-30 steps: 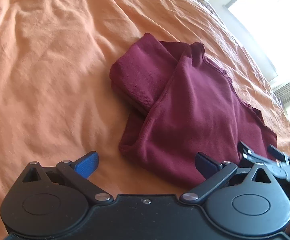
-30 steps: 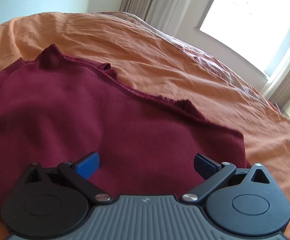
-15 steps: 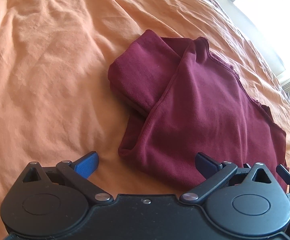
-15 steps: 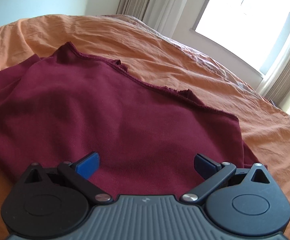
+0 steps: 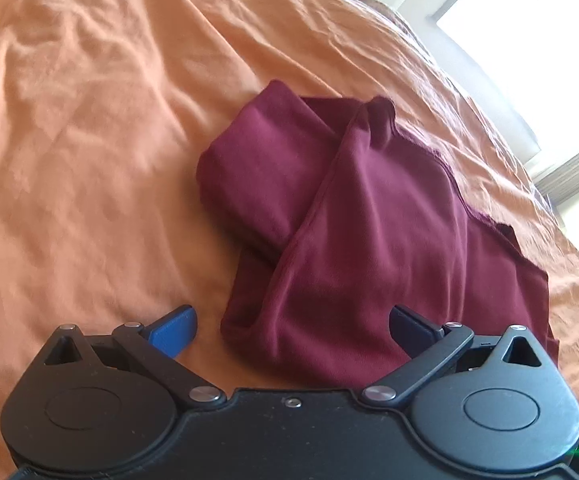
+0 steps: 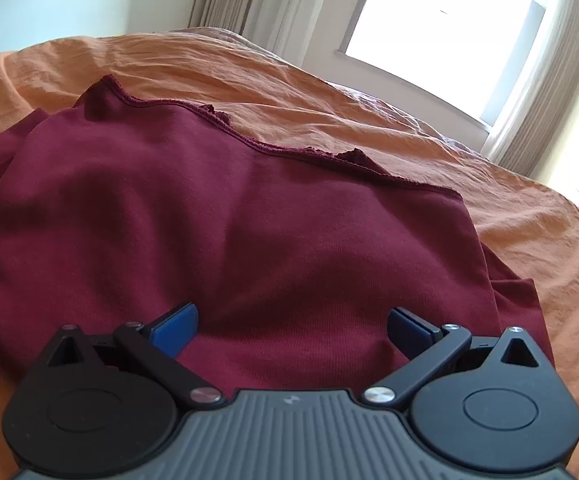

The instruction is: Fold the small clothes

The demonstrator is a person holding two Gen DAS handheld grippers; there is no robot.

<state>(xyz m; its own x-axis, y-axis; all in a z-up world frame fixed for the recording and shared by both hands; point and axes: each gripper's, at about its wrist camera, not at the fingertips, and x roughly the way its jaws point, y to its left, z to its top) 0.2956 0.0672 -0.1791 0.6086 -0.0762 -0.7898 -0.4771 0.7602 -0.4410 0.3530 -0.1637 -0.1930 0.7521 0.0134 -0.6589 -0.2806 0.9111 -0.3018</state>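
A maroon garment [image 5: 369, 232] lies folded on an orange sheet [image 5: 89, 140] that covers the whole bed and is creased all over. In the left wrist view the garment sits right of centre: a folded part lies across its far left, and a long fold edge runs from the far corner down to the near left corner. Its stitched hem runs along the right side, with a small flap sticking out at the right edge. The left gripper [image 5: 292, 330] is spread wide and holds nothing; its left fingertip [image 5: 173, 330] is over bare sheet just left of the garment's near corner, and its right fingertip [image 5: 411, 330] is over the cloth near the near edge. That near corner lies between the two tips. Whether either tip touches the surface cannot be told. In the right wrist view the garment [image 6: 229, 232] fills most of the near field, smooth with soft bulges, its wavy hem running along the far edge from far left to right. A lower layer shows along its right side. The right gripper [image 6: 292, 330] is also spread wide and empty, with both fingertips [image 6: 177, 328] over the cloth near its near edge. Beyond the sheet [image 6: 369, 92] there is a bright window [image 6: 449, 32] at far right, with pale curtains [image 6: 249, 0] on either side of it.
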